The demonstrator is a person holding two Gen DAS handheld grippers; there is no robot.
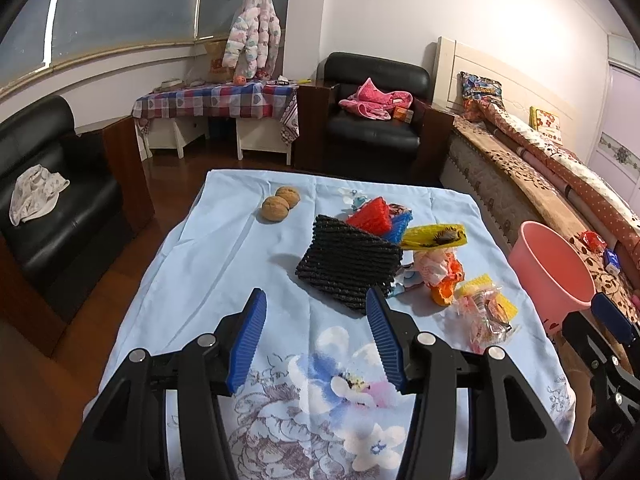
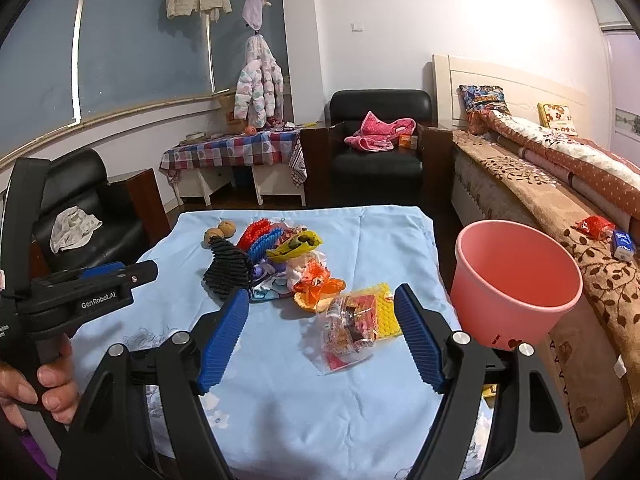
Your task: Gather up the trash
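Both tools [image 1: 316,316] [image 2: 320,322] agape above bare tablecloth [image 2: 300,408].

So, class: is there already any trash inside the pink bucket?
No. The right wrist view looks into the pink bucket, and only bare pink wall shows.

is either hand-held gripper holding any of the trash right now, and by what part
Nothing is held. The left hand-held gripper and the right hand-held gripper are both open above the light blue floral cloth.

Pale blue floral tablecloth [image 1: 224,248], pink bucket [image 2: 516,280], black foam net [image 1: 348,260], yellow wrapper [image 1: 434,237], brown walnuts [image 1: 280,203]
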